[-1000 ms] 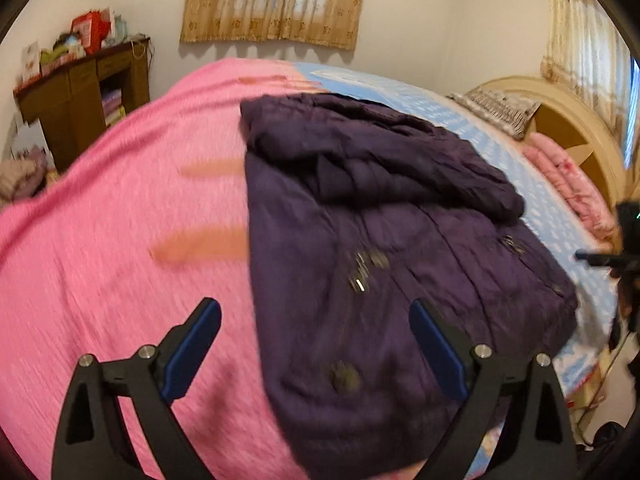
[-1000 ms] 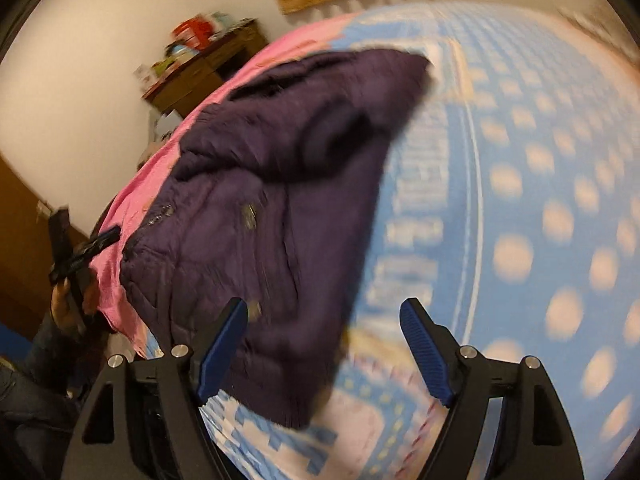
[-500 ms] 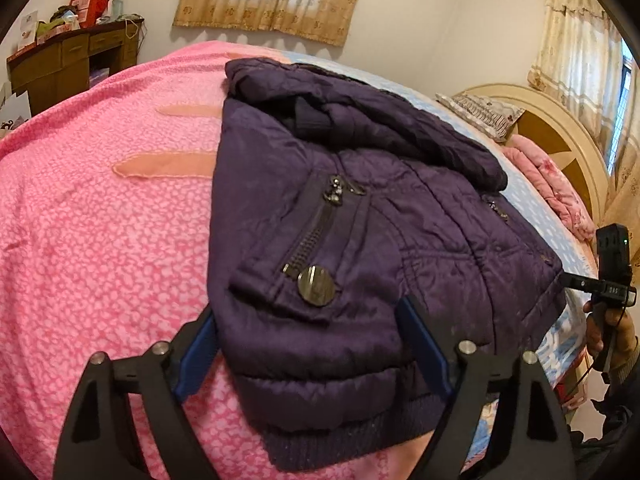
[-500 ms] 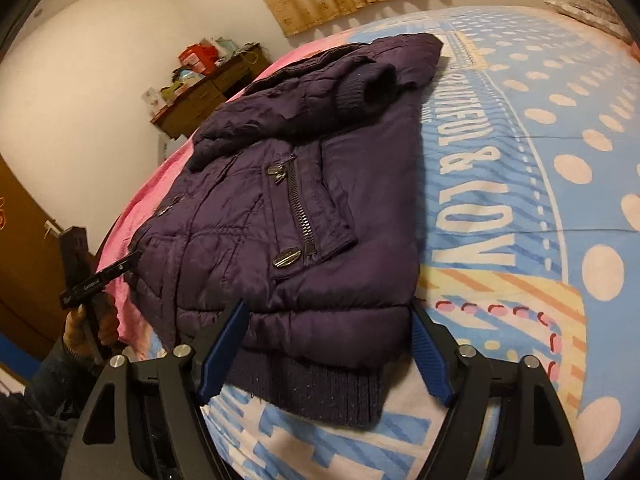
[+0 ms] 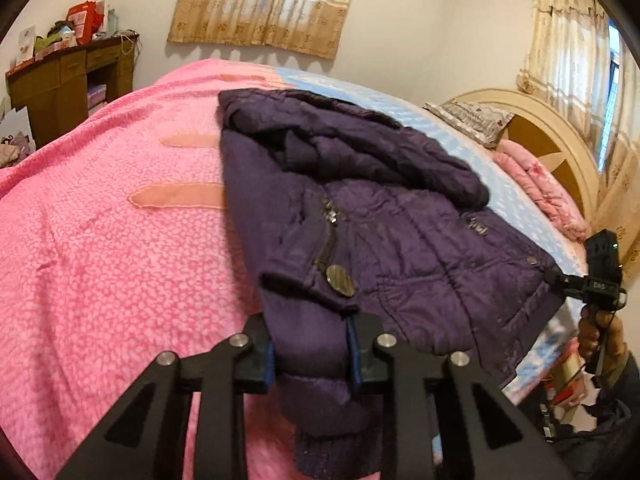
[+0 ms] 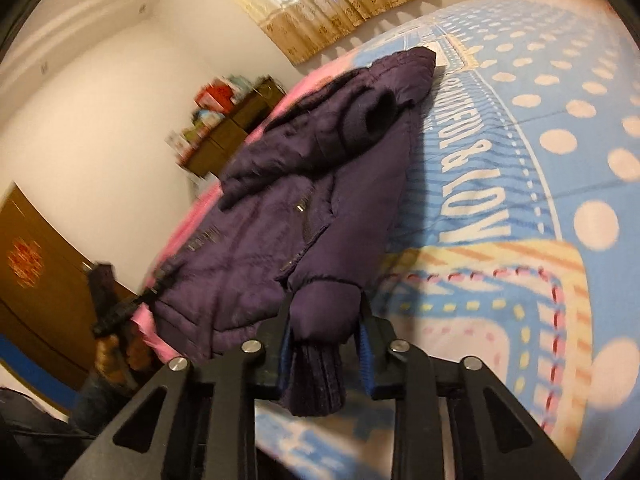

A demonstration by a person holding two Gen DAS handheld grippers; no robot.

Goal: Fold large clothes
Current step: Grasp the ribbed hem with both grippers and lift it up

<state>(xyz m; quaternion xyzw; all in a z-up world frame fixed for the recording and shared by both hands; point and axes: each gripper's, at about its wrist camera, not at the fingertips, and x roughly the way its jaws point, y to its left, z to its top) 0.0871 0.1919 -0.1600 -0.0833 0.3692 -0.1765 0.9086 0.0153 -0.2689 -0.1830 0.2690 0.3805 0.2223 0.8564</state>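
Between your left gripper [image 5: 311, 354] pads: bunched hem of the purple jacket [image 5: 372, 216], jaws closing on it. Your right gripper [image 6: 326, 346] likewise, closing on the other hem corner. Around it: pink blanket [image 5: 100, 248] left, blue dotted sheet [image 6: 540, 168] right, headboard [image 5: 556, 128] and desk [image 5: 60, 76] beyond; nothing blocks. Jacket lies quilted, sleeve folded across, zip pocket up.

Both hand-held grippers [image 5: 310, 354] [image 6: 326, 354], once open, now closing on jacket hem [image 5: 320, 412].
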